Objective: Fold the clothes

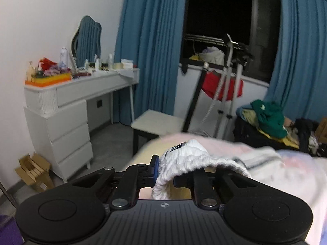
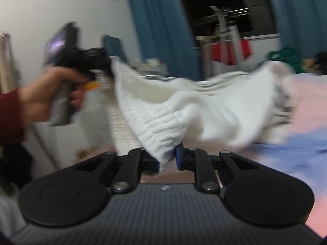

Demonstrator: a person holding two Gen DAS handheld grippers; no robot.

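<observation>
**Over the bed: white knit garment pinched at both ends**

From the left wrist view: left claw (image 1: 163,170) pinched on the ribbed edge of a white knit garment (image 1: 184,159), blue pads (image 1: 156,166) pressed against the bunched cloth. Garment trailing rightward over a pastel pink and blue bedsheet (image 1: 296,175). Beyond, a white dressing bench (image 1: 81,89) crowded with bottles under a wavy mirror (image 1: 86,38), blue curtains (image 1: 151,45) framing a dark window, a clothes rack (image 1: 220,67) with a red item hanging, a small stool (image 1: 155,122), and a heap of clothes topped by a green piece (image 1: 269,118).

From the right wrist view, heavily blurred: right claw (image 2: 167,159) clamped on the gathered ribbed hem of the same garment (image 2: 194,110), cloth squeezed between the blue pads (image 2: 177,157). Garment stretched in the air above the bedsheet (image 2: 302,143), far end held at upper left by the other claw (image 2: 108,65), gripped by a hand (image 2: 51,94) in a dark red sleeve. Dark stripes visible along the garment's right edge.
</observation>
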